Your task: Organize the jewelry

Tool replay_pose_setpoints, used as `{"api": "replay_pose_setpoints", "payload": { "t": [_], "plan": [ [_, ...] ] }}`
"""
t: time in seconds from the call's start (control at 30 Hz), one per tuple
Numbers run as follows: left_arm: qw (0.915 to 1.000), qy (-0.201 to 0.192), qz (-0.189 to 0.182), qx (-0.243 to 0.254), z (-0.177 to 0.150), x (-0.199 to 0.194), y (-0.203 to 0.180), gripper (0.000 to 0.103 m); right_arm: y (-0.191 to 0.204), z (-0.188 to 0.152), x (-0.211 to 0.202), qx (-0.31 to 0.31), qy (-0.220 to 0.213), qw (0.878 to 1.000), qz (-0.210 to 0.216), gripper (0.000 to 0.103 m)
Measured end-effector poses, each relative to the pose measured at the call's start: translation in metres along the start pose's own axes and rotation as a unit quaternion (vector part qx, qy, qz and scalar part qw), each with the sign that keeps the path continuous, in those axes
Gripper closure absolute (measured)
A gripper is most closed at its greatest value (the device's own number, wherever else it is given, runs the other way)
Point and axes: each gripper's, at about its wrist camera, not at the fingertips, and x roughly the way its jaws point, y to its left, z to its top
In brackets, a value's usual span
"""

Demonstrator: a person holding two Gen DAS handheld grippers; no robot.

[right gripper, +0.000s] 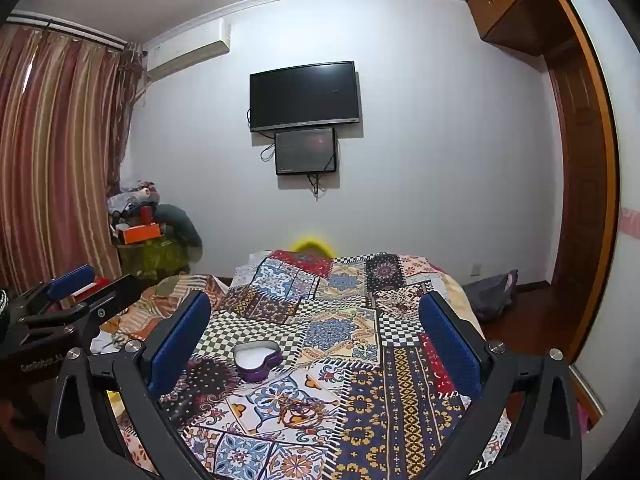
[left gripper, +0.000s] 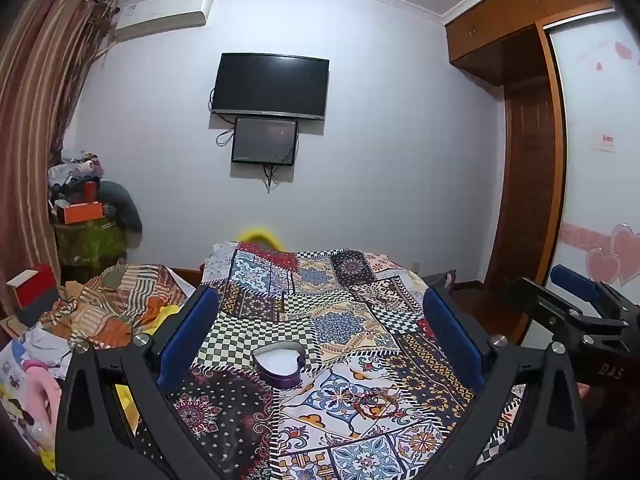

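On the bed, both grippers hold their fingers wide, empty. What looks like bracelets blends into the busy quilt; a grab may miss or snag cloth near the heart box.

Your left wrist view looks forward and slightly down between its jaws across the bed toward the television. Your right wrist view, close alongside, faces likewise; both share the heart-shaped box.
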Motion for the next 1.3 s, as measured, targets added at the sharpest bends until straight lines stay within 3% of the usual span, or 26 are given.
{"api": "replay_pose_setpoints", "payload": {
  "t": [0.6,1.3],
  "plan": [
    [0.9998,0.010,0.004,0.020,0.001,0.009,-0.012,0.000,0.001,-0.007,0.004,0.007,0.004,1.000,0.003,0.000],
    [0.9997,0.012,0.015,0.013,-0.012,0.015,0.002,0.000,0.002,-0.007,0.005,0.009,0.010,1.000,0.005,0.000]
  ]
}}
